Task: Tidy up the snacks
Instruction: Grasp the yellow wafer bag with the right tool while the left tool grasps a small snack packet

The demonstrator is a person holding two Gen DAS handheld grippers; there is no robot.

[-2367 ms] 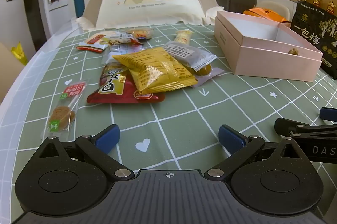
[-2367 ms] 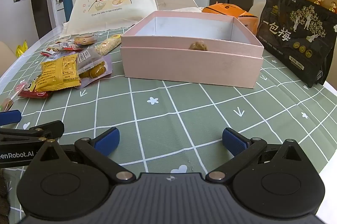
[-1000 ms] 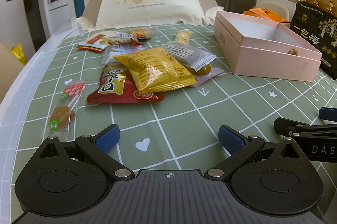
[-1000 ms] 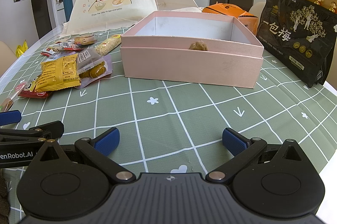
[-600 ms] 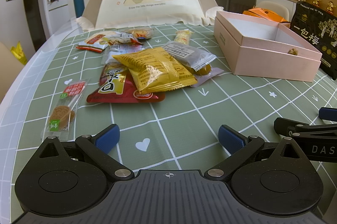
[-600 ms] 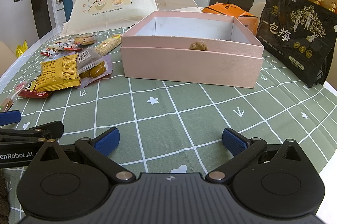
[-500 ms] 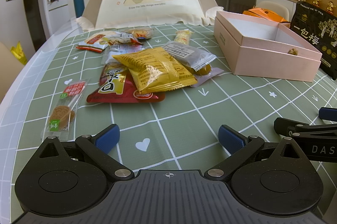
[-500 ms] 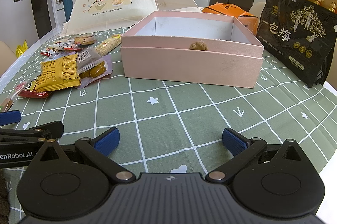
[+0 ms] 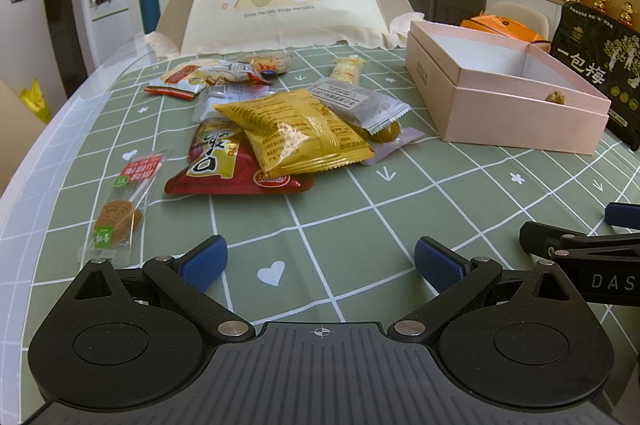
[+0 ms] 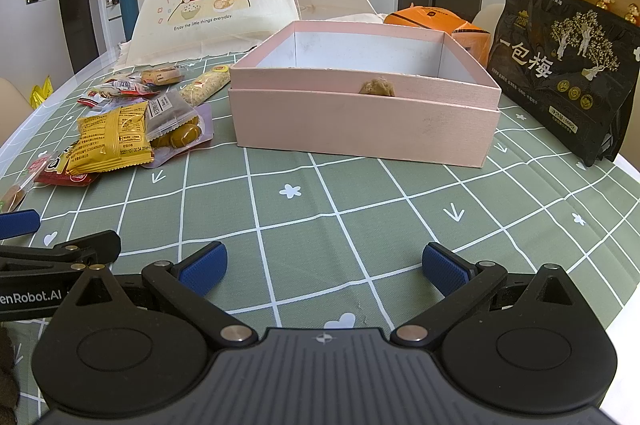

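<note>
**Stacked packets could slide or come up together**

Both tools rest low at the bottom of their frames, the left gripper (image 9: 320, 259) and right gripper (image 10: 324, 261) spread wide and empty. The snacks lie in a loose heap at centre-left of the left view: a yellow packet (image 9: 296, 133) overlapping a red packet (image 9: 224, 165). The pink box (image 10: 360, 105) sits at upper centre of the right view. Pinching the slick, puffy yellow packet may drag its neighbours or let it slip.
</note>
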